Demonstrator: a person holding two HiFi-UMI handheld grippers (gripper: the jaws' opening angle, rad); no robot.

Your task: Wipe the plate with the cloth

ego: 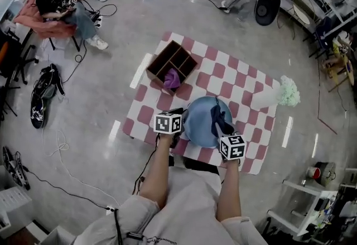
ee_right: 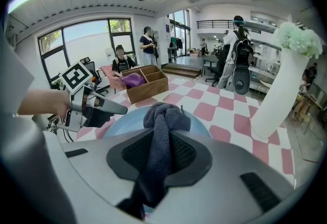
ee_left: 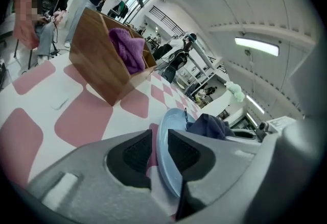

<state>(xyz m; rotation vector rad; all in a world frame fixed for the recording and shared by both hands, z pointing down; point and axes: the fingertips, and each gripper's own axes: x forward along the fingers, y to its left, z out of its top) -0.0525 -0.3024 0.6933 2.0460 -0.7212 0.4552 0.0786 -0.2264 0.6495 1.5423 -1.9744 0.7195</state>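
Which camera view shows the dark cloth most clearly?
The right gripper view: the cloth fills the centre, clamped between the right tongs. The head view shows it small over the plate; the left gripper view shows a bundle beyond the plate's rim.

Light-blue plate (ego: 198, 125), navy cloth (ego: 221, 118)

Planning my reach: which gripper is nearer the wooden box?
Left. The left gripper grips the plate at the rim facing the wooden box; the right gripper, holding the cloth, is across the plate.
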